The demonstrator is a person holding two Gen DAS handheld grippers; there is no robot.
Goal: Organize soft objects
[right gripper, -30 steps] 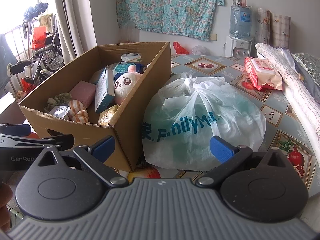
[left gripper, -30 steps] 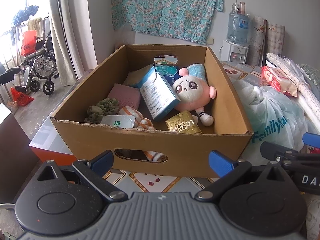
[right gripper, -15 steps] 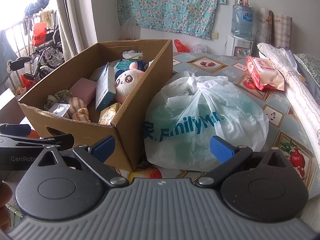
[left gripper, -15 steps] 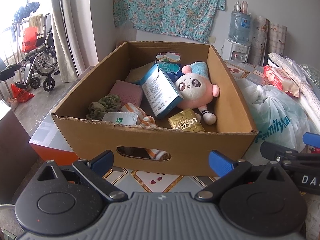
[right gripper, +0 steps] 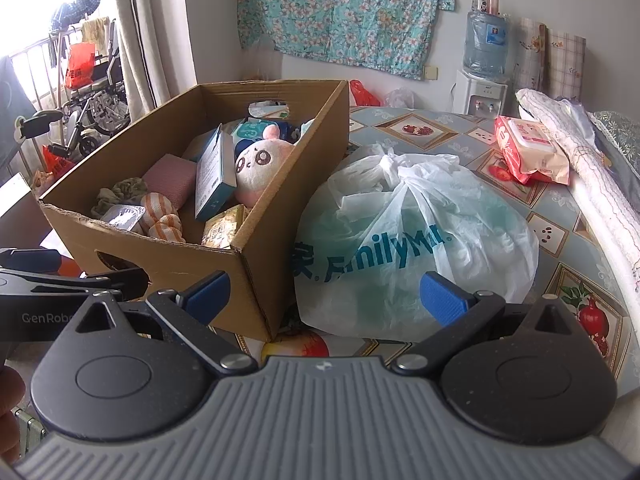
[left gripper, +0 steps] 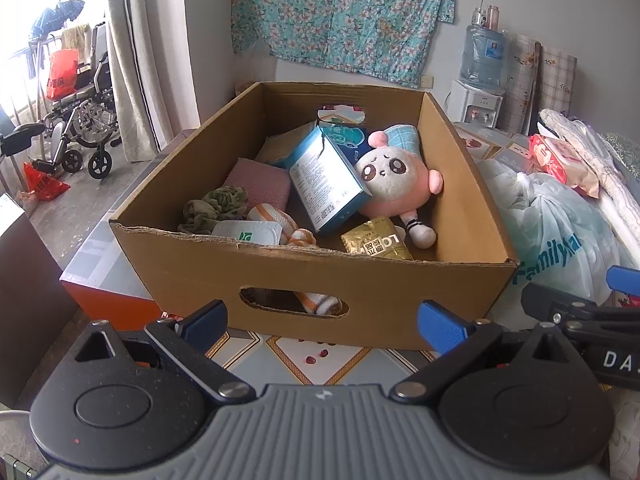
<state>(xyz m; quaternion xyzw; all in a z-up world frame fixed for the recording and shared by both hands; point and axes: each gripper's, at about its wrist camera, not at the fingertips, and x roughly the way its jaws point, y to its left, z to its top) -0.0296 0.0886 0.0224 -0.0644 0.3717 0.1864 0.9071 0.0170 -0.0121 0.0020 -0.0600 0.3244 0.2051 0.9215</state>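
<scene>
In the box (left gripper: 312, 276), a carton (left gripper: 326, 184) pins the plush (left gripper: 394, 188); both grippers (left gripper: 322, 322) (right gripper: 324, 294) hang wide, empty; pulling could spill clutter.

left claw (left gripper: 322, 324): jaws spread wide, empty, level, pointing forward | right claw (right gripper: 324, 296): jaws spread wide, empty, level, just beside the left claw | bare fingers (right gripper: 10, 396) at lower-left edge
</scene>
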